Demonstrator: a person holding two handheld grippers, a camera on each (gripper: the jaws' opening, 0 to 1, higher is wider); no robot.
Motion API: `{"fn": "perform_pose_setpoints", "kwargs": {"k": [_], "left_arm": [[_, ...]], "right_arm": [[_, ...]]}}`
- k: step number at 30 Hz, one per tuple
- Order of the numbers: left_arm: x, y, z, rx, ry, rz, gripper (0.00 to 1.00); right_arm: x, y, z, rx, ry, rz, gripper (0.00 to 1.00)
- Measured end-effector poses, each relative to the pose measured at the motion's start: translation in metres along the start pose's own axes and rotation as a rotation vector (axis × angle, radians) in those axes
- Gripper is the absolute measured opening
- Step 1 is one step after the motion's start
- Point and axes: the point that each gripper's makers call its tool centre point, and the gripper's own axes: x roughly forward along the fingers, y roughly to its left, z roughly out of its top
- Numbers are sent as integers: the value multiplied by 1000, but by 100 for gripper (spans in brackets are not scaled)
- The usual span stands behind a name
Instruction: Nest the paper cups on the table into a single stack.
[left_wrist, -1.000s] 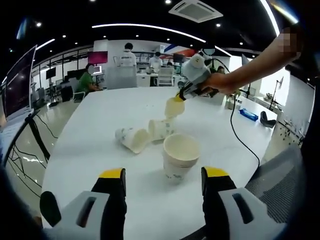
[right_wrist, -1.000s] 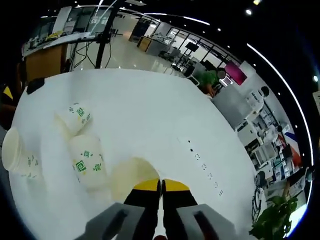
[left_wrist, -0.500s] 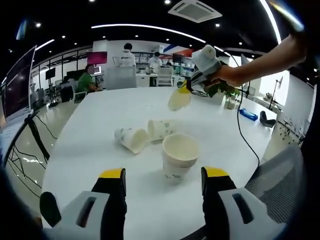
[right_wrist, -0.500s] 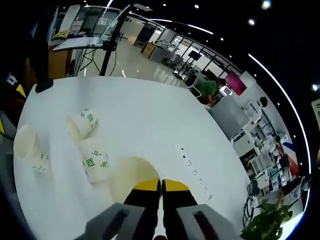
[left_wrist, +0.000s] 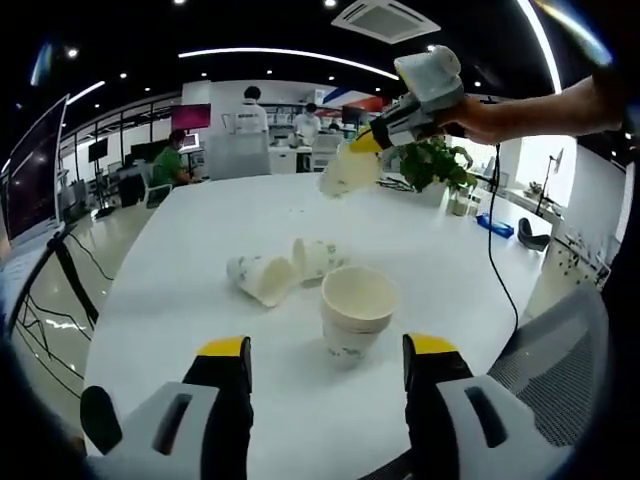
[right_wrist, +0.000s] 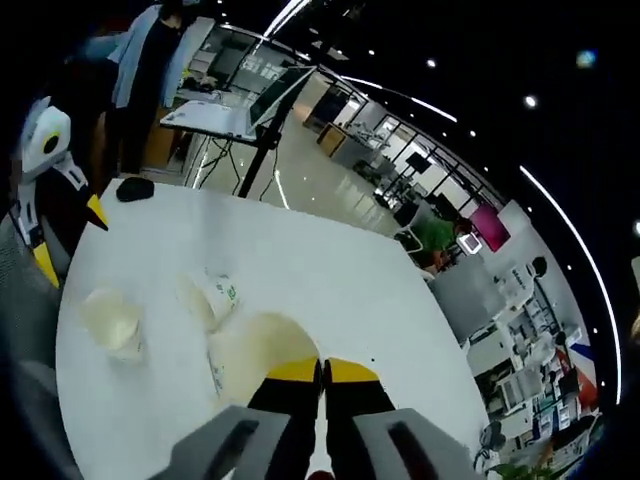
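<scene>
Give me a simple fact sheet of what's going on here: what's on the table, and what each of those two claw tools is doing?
surface: white table
upright stack: nested paper cups, standing in front of the left gripper
lying cups: two paper cups on their sides, one beside the other, beyond the stack
left gripper: open, holding nothing, low over the table
right gripper: shut on the rim of a lifted cup, held in the air above the table
lifted cup in right gripper view
</scene>
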Motion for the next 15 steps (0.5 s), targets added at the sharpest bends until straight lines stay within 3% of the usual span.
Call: {"fn": "perform_pose_setpoints", "kwargs": {"k": [7, 15], "left_arm": [[0, 0, 0, 2, -2, 1, 60], [0, -2, 1, 12, -3, -1, 60]], "right_arm": [[-19, 27, 29, -29, -54, 50, 0], [-31, 59, 43, -27, -81, 118, 0]]}}
